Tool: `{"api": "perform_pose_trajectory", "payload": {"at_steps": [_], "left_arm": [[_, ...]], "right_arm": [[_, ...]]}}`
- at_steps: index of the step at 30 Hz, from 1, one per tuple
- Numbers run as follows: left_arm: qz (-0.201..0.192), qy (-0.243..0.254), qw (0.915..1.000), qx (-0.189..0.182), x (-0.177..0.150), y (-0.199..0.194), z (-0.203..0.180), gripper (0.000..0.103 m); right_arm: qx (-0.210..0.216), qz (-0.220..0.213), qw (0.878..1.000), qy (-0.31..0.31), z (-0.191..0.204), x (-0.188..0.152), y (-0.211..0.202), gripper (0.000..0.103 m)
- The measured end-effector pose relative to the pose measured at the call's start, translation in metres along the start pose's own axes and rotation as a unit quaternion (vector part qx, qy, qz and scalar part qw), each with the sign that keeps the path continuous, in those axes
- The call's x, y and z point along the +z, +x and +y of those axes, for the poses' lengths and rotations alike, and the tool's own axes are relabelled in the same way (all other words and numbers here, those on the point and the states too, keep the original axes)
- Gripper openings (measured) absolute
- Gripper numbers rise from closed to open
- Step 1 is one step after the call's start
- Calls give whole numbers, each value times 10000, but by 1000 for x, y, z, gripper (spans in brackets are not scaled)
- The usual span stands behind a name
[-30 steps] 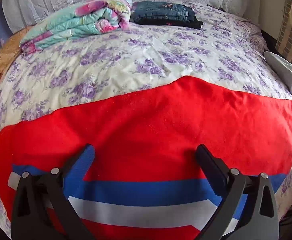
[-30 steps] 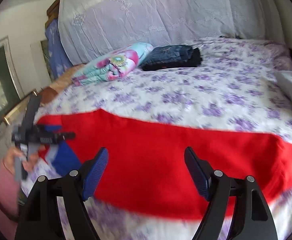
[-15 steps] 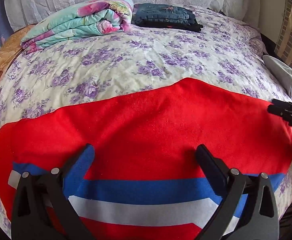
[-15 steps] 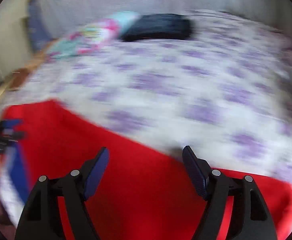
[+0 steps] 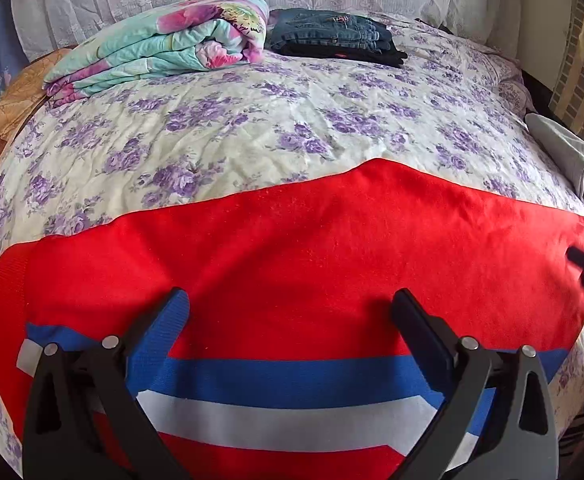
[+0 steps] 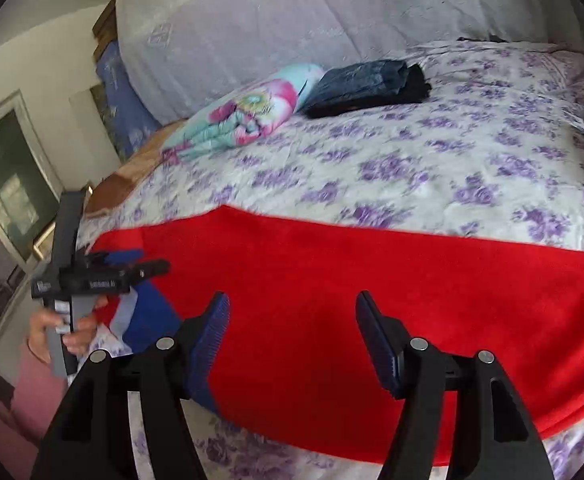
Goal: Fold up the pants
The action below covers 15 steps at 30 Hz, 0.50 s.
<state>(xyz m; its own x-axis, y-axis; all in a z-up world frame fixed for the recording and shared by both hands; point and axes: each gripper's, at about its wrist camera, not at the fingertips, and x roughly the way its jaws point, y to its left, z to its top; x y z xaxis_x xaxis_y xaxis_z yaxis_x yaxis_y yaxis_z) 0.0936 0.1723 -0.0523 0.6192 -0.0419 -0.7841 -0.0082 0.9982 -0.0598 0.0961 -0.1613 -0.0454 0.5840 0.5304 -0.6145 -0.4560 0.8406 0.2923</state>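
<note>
**Red pants spread flat on the bed, both hand-held grippers open**

The red pants (image 5: 312, 248) lie flat across the near edge of the bed (image 5: 292, 120), filling the left wrist view from 9 to 3 o'clock, with a blue-and-white stripe band at 6 o'clock. The left hand-held gripper (image 5: 292, 316) hovers over the stripes, jaws spread wide and holding nothing. The right hand-held gripper (image 6: 292, 320) hangs above the plain red cloth, also spread and empty.

The fabric looks like soft, light knit with a ribbed end at 9 o'clock. It will likely drape and sag when lifted, so a pinch at the two end corners seems the surest hold for carrying one end over the other.

At 12 o'clock sit a folded floral quilt (image 5: 159, 48) and dark folded jeans (image 5: 332, 32), well apart from the pants. Small lettering on the left tool's body, seen from the right wrist, is too blurred to read.
</note>
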Motion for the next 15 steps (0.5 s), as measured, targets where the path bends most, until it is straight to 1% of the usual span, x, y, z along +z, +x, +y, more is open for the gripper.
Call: {"api": "perform_pose_trajectory", "payload": {"at_steps": [1, 2, 3, 4, 5, 6, 7, 8, 9, 10, 11, 12, 13, 15], "left_arm": [[1, 10, 10000, 11, 0, 0, 0, 99], [3, 18, 10000, 20, 0, 0, 0, 99], [8, 29, 10000, 38, 0, 0, 0, 99], [12, 37, 10000, 49, 0, 1, -1, 99], [13, 45, 10000, 55, 0, 1, -1, 99], [15, 49, 10000, 61, 0, 1, -1, 99], [16, 54, 10000, 63, 0, 1, -1, 99], [19, 64, 10000, 71, 0, 1, -1, 99], [24, 73, 9999, 85, 0, 2, -1, 99], [31, 86, 9999, 102, 0, 2, -2, 99], [35, 94, 9999, 119, 0, 2, -2, 99], [39, 103, 9999, 133, 0, 2, -2, 99], [43, 108, 9998, 141, 0, 2, -3, 99], [44, 116, 9998, 140, 0, 3, -3, 99]], "right_arm": [[-461, 146, 9988, -114, -2, -7, 4, 66], [-807, 173, 9966, -56, -12, -14, 0, 66], [-738, 77, 9970, 230, -27, -16, -10, 66], [-680, -102, 9954, 663, -46, -20, -27, 66], [-953, -210, 9913, 888, -61, -24, -40, 66], [-1317, -318, 9854, 1029, -72, -30, -55, 66], [-1584, -474, 9791, 1188, -82, -38, -72, 66], [-1523, -658, 9766, 1370, -89, -44, -87, 64], [-1209, -870, 9753, 1630, -98, -50, -99, 64], [-944, -1101, 9691, 1995, -105, -59, -113, 64], [-895, -1256, 9614, 2277, -112, -66, -121, 64], [-939, -1402, 9541, 2476, -117, -72, -128, 64], [-1028, -1487, 9494, 2570, -121, -74, -131, 64], [-1320, -1496, 9375, 2851, -133, -81, -131, 65]]}}
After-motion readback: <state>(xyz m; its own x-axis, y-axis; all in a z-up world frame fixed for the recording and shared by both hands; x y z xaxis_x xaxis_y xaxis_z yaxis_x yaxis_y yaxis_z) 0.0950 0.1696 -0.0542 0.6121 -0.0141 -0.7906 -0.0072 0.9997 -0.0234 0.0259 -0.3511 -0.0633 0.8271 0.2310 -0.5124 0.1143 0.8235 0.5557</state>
